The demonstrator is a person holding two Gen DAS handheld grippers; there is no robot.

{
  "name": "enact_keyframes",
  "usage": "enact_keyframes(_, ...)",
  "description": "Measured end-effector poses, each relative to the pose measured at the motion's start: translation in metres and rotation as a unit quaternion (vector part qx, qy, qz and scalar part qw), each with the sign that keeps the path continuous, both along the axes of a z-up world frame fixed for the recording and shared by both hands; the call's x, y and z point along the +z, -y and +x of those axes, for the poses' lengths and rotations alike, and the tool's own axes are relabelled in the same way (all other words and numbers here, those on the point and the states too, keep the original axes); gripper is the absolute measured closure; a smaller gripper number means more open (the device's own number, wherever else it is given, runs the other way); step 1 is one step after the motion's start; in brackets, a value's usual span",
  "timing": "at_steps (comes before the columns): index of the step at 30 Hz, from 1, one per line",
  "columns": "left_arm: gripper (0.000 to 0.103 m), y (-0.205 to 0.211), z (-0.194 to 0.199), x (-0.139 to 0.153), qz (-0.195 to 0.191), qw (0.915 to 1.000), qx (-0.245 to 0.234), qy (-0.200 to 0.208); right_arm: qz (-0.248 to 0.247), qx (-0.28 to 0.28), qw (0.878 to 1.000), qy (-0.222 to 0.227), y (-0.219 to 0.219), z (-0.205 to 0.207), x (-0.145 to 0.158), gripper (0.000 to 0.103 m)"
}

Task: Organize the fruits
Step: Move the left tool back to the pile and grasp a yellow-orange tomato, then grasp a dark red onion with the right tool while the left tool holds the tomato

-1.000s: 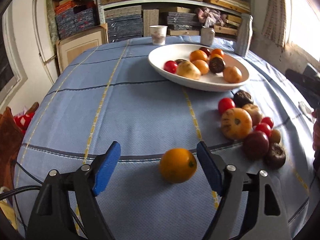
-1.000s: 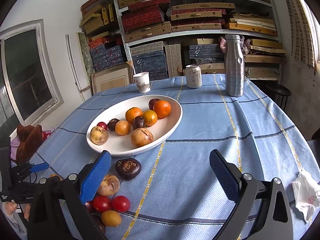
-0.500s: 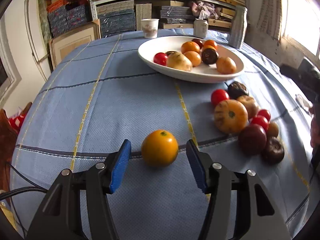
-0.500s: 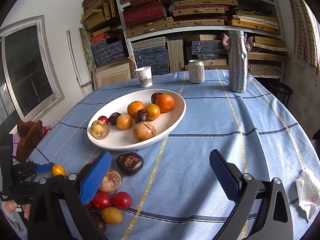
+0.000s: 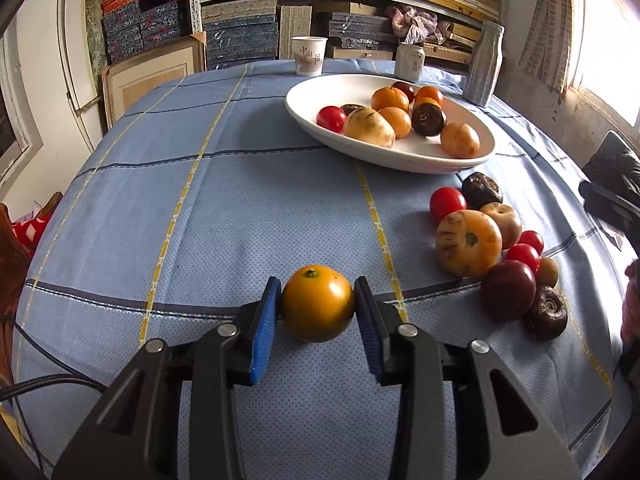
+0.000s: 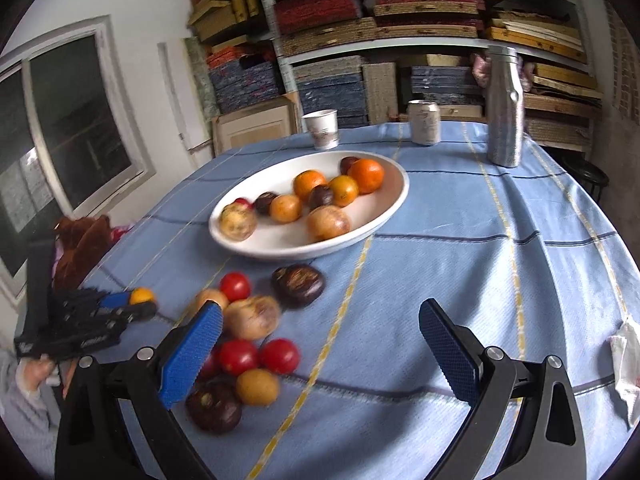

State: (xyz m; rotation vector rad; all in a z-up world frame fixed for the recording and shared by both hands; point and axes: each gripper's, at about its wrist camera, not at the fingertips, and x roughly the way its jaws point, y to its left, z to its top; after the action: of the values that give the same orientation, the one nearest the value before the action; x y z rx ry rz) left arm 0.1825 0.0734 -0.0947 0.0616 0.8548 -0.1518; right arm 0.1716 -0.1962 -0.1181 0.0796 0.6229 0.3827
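the left tool (image 5: pixel 318 310) has just been closing, and its blue pads (image 5: pixel 264 328) now press both sides of the orange (image 5: pixel 318 309), which sits on the blue checked cloth (image 5: pixel 200 208) of the worktop near the camera. in the right wrist view that tool and orange show small at 9 o'clock.

the white bowl (image 5: pixel 400 156) lies at about 1 o'clock from the held orange, well apart. it holds a red tomato (image 5: pixel 331 118), a pale potato-like fruit (image 5: pixel 369 133), several oranges, two dark fruits and a tan round one at its near right rim.

outside the bowl, at 3 o'clock from the orange, a loose pile (image 5: pixel 496 256) lies on the cloth: red tomatoes, a ribbed orange-brown fruit, dark wrinkled ones, a maroon one.

the right tool (image 6: pixel 320 350) stands wide open with nothing between its pads, above bare cloth, the pile just beside its left pad.

beyond the bowl stand a paper cup (image 5: pixel 309 56), a can (image 5: pixel 409 60) and a steel bottle (image 5: pixel 485 62).
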Motion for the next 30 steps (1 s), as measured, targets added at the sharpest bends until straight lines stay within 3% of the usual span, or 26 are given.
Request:
enact_keyframes(2, 0.066, 0.000, 0.000, 0.000, -0.001, 1.0000, 0.000, 0.000, -0.009, 0.028, 1.000, 0.006, -0.010, -0.012, 0.000, 0.007)
enact_keyframes(6, 0.066, 0.000, 0.000, 0.000, 0.000, 1.0000, 0.000, -0.001, -0.054, 0.091, 0.994, -0.002, -0.039, -0.029, -0.006, 0.027)
enact_keyframes(8, 0.066, 0.000, 0.000, 0.000, 0.000, 1.0000, 0.000, -0.001, -0.069, 0.114, 0.991, -0.011, -0.050, -0.033, -0.009, 0.032)
enact_keyframes(16, 0.066, -0.002, 0.003, -0.005, -0.001, 0.9999, 0.002, -0.013, -0.088, 0.156, 0.983, -0.044, -0.064, -0.046, -0.018, 0.048)
enact_keyframes(18, 0.066, -0.001, 0.004, -0.006, 0.001, 0.9999, 0.001, -0.014, -0.089, 0.160, 0.982, -0.048, -0.067, -0.047, -0.019, 0.056)
enact_keyframes(26, 0.066, 0.000, 0.008, -0.009, -0.003, 0.9997, 0.001, -0.024, -0.117, 0.155, 0.976, -0.095, -0.077, -0.035, -0.035, 0.056)
enact_keyframes(30, 0.066, -0.002, 0.008, -0.009, -0.007, 0.9997, 0.001, -0.025, -0.112, 0.155, 0.977, -0.094, -0.077, -0.035, -0.034, 0.056)
